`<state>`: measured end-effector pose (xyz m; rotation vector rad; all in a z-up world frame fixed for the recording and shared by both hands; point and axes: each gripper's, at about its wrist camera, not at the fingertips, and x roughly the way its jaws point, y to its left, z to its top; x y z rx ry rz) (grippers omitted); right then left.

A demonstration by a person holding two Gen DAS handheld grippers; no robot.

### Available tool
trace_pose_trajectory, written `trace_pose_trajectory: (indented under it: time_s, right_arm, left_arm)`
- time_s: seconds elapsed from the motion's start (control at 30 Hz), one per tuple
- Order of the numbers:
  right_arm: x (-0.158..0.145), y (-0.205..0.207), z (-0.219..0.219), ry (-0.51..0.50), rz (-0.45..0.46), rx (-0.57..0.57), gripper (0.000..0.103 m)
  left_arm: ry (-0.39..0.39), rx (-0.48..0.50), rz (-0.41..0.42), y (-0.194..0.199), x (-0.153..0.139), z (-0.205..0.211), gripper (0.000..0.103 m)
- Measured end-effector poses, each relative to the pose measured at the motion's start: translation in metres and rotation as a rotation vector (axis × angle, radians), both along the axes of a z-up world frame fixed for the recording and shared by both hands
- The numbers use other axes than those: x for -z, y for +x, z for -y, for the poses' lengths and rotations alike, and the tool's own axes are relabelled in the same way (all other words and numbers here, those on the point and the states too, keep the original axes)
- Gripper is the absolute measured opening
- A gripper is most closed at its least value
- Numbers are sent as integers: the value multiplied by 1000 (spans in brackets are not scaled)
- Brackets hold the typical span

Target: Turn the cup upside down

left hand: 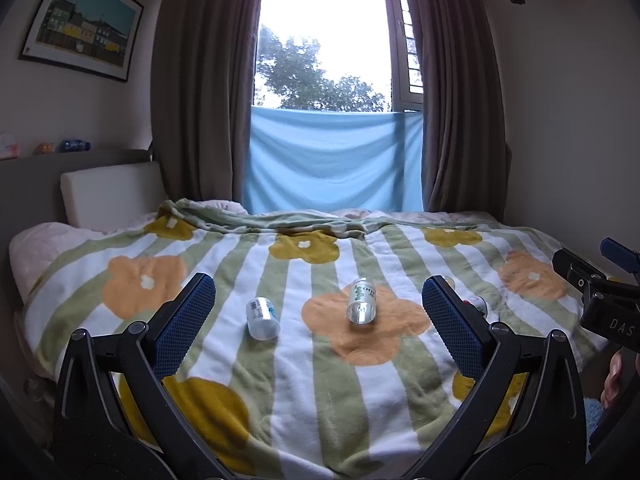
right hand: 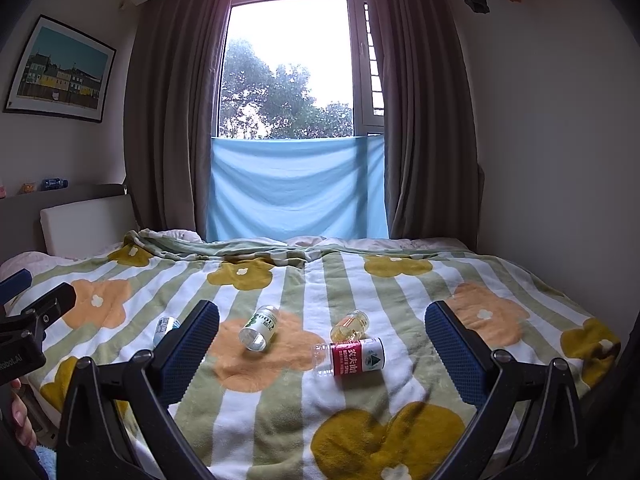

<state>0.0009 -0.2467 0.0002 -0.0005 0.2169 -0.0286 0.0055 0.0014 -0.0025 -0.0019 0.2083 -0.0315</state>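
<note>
Several clear plastic cups lie on their sides on the flowered blanket (left hand: pixel 320 380). In the left wrist view a blue-label cup (left hand: pixel 262 318) and a green-label cup (left hand: pixel 361 302) lie ahead between the fingers of my open left gripper (left hand: pixel 318 284); another cup (left hand: pixel 476 304) peeks out behind its right finger. In the right wrist view my open right gripper (right hand: pixel 323 310) hovers short of the green-label cup (right hand: pixel 260 328), a yellowish cup (right hand: pixel 350 326) and a red-label cup (right hand: pixel 350 356). The blue-label cup (right hand: pixel 166 328) is half hidden by its left finger. Neither gripper holds anything.
The bed fills the room up to the grey curtains (left hand: pixel 200 100) and a blue cloth (left hand: pixel 332 160) under the window. A white headboard cushion (left hand: pixel 108 196) stands at the left. The other gripper's body shows at the right edge (left hand: pixel 596 288) and at the left edge (right hand: pixel 32 328).
</note>
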Motion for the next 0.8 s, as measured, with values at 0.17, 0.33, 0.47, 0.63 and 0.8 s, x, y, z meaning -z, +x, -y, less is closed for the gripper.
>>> trace_pose_trajectory:
  time_s: [0.17, 0.33, 0.47, 0.63, 0.8]
  right_arm:
    - [-1, 0, -1, 1, 0, 0, 103]
    - [0, 0, 0, 1, 0, 1, 103]
    - [-2, -1, -1, 4, -1, 1, 103]
    - [0, -1, -1, 2, 0, 1, 103]
    - [-2, 1, -1, 2, -8, -5, 103]
  left_arm:
    - [3, 3, -1, 0, 0, 2, 103]
    - [0, 3, -3, 1, 0, 4, 103]
    - [1, 3, -10, 2, 1, 8, 103]
    - [-3, 3, -18, 5, 1, 9, 103]
    - [-8, 2, -30, 10, 3, 5, 103]
